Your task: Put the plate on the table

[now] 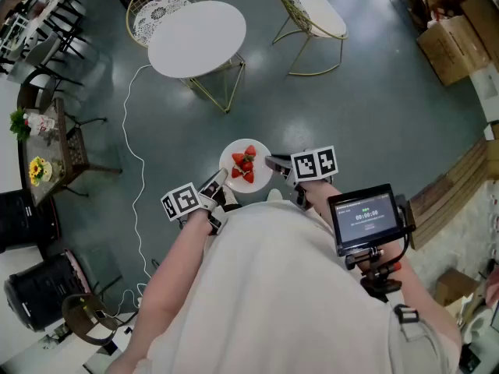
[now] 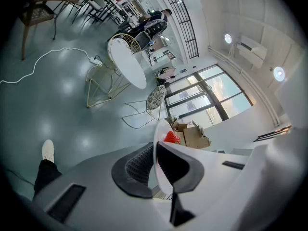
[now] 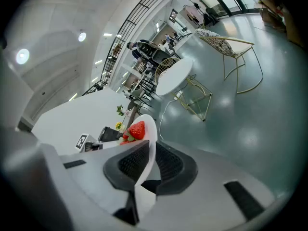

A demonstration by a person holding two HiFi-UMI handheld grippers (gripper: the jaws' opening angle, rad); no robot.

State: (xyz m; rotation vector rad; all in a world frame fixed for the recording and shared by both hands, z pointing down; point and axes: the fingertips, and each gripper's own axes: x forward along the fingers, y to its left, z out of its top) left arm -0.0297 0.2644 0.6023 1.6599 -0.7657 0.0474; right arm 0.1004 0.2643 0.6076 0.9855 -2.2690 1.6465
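A small white plate (image 1: 238, 158) carrying red strawberries (image 1: 244, 167) is held in the air close to the person's body, above the dark floor. My left gripper (image 1: 217, 181) is shut on the plate's left rim (image 2: 156, 143). My right gripper (image 1: 274, 164) is shut on its right rim (image 3: 149, 143). Strawberries (image 2: 172, 138) show past the jaws in the left gripper view, and strawberries (image 3: 135, 131) in the right gripper view too. The round white table (image 1: 197, 38) stands well ahead on gold wire legs, also seen as the table (image 2: 129, 66) and the table (image 3: 174, 76).
Two gold wire chairs (image 1: 312, 16) stand beside the table, the second chair (image 1: 157, 5) behind it. A white cable (image 1: 134, 162) runs along the floor at left. Cardboard boxes (image 1: 451, 41) are at right, a dark side table with flowers (image 1: 37, 168) at left.
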